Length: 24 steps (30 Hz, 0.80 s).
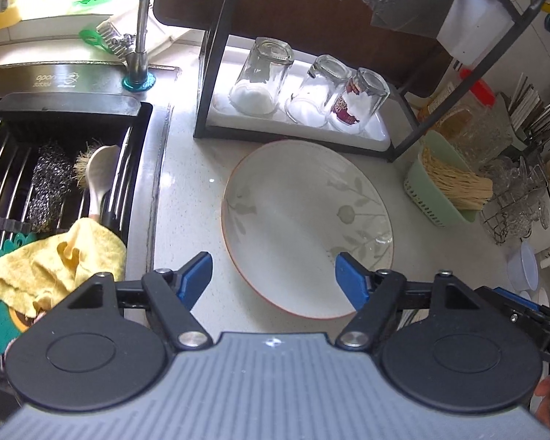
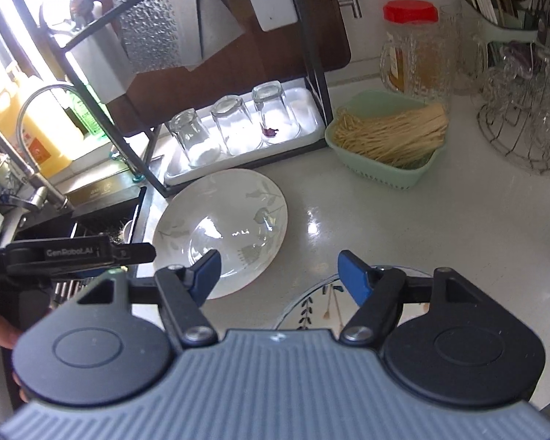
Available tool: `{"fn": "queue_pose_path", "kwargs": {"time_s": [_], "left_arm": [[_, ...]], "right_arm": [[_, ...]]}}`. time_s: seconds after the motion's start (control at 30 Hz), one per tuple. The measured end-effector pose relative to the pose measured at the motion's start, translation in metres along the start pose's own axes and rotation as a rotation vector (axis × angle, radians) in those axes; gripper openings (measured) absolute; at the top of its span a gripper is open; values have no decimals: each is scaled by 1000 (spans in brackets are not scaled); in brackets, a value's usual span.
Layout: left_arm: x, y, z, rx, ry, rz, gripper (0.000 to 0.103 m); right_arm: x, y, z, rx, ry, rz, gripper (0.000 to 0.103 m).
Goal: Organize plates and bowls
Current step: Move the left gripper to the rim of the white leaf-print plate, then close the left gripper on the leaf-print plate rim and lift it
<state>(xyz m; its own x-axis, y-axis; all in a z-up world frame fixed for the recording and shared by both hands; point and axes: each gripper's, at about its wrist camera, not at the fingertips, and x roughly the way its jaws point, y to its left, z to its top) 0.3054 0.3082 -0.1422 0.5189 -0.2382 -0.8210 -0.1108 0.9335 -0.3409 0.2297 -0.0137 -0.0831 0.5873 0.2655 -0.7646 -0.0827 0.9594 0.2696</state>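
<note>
A large white plate with a grey leaf pattern and a red rim (image 1: 304, 227) lies flat on the white counter, in front of the black rack. My left gripper (image 1: 273, 278) is open and empty, hovering just above the plate's near edge. The plate also shows in the right wrist view (image 2: 223, 227). My right gripper (image 2: 278, 275) is open and empty, to the right of that plate. A second plate with a dark leaf print (image 2: 311, 308) lies right under it, mostly hidden by the gripper body. The left gripper's body (image 2: 77, 255) shows at the left.
A black rack (image 1: 216, 84) holds a white tray with three upturned glasses (image 1: 311, 91). The sink with a drainer, scrubbers and a yellow cloth (image 1: 55, 260) is at the left. A green basket of noodles (image 2: 388, 139), a red-lidded jar (image 2: 410, 47) and a wire basket of glassware (image 2: 524, 117) stand at the right.
</note>
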Motion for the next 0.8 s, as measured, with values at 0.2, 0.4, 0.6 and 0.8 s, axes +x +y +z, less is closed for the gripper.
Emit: {"fn": "queue_pose_path", "kwargs": {"time_s": [0.2,0.4,0.6,0.8], "left_arm": [[20,11,18,3,11,-37,78],[37,12,33,76,17,-39,77],[54,28,58,64,30,-70,61],[67,46,69,65,58,-89,47]], "right_arm": [[26,-2,15,49,27,3,72],[57,-7,30,105,61,9,53],[79,-16,37,221,91,14,37],[99,-16,36,250,130,-12,27]]}}
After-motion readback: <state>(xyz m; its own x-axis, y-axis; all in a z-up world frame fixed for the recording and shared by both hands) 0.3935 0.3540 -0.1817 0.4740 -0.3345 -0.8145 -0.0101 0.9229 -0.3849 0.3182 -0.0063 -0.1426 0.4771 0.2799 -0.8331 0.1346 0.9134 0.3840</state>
